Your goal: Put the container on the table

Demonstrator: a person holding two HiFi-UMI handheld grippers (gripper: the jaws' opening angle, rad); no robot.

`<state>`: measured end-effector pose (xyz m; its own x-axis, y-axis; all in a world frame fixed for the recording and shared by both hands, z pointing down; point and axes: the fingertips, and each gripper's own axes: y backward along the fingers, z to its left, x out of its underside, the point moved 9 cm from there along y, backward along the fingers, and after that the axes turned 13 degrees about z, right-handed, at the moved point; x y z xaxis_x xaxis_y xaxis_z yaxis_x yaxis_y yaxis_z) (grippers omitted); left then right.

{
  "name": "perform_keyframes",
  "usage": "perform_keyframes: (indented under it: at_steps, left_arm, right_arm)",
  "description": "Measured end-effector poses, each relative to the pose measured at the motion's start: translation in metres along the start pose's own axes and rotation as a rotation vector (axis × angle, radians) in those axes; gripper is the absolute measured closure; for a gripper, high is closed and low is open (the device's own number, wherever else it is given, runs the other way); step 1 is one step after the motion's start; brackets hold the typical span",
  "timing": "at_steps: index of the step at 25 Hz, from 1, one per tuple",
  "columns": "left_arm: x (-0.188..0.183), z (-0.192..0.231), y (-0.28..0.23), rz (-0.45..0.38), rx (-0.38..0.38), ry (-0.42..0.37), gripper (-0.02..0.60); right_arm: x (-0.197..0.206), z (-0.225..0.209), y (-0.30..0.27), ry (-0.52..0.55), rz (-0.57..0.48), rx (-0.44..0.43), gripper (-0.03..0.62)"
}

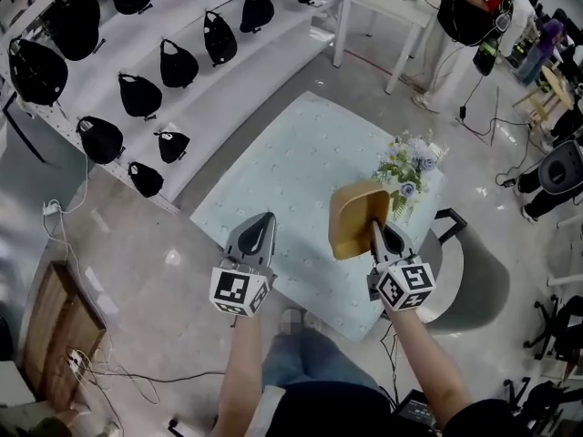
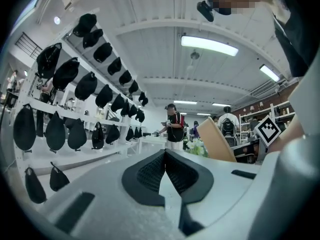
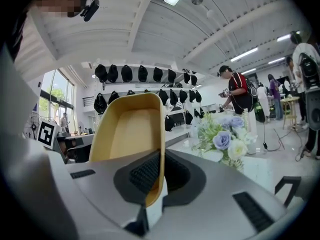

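A tan, tub-shaped container [image 1: 353,217] hangs over the near right part of the table [image 1: 291,171], which is covered by a pale blue cloth. My right gripper [image 1: 375,230] is shut on the container's rim. In the right gripper view the rim sits pinched between the pads, and the container [image 3: 130,129] rises upright ahead of the right gripper [image 3: 159,159]. My left gripper [image 1: 259,230] hovers over the table's near edge, to the left of the container. The left gripper [image 2: 165,156] has its jaws shut with nothing between them. The container [image 2: 220,141] also appears at that view's right.
A bunch of artificial flowers [image 1: 410,167] stands on the table's right side, just beyond the container. White shelves with several black bags [image 1: 137,94] line the left. A person [image 1: 469,7] stands at a white table [image 1: 383,7] behind. A chair [image 1: 446,271] sits at the table's right.
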<state>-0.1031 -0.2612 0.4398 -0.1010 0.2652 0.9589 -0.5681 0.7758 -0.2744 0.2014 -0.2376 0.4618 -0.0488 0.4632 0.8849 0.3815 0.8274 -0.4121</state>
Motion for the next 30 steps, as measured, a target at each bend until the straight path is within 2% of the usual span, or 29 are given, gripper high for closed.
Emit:
perform_keyframes:
  at_steps: [6, 13, 19, 30]
  left_arm:
    - [0.035, 0.005, -0.022, 0.064, 0.032, 0.042, 0.580]
    - [0.077, 0.012, -0.047, 0.132, 0.033, 0.107, 0.580]
    - [0.094, 0.021, -0.061, 0.147, 0.025, 0.133, 0.580]
    - [0.120, 0.036, -0.079, 0.193, 0.012, 0.175, 0.580]
  right_arm:
    - [0.035, -0.002, -0.026, -0.025, 0.120, 0.014, 0.592]
    - [0.082, -0.012, -0.068, -0.041, 0.295, 0.026, 0.592]
    - [0.102, -0.012, -0.117, -0.031, 0.415, 0.028, 0.592]
    - [0.139, -0.008, -0.174, -0.036, 0.746, 0.079, 0.592]
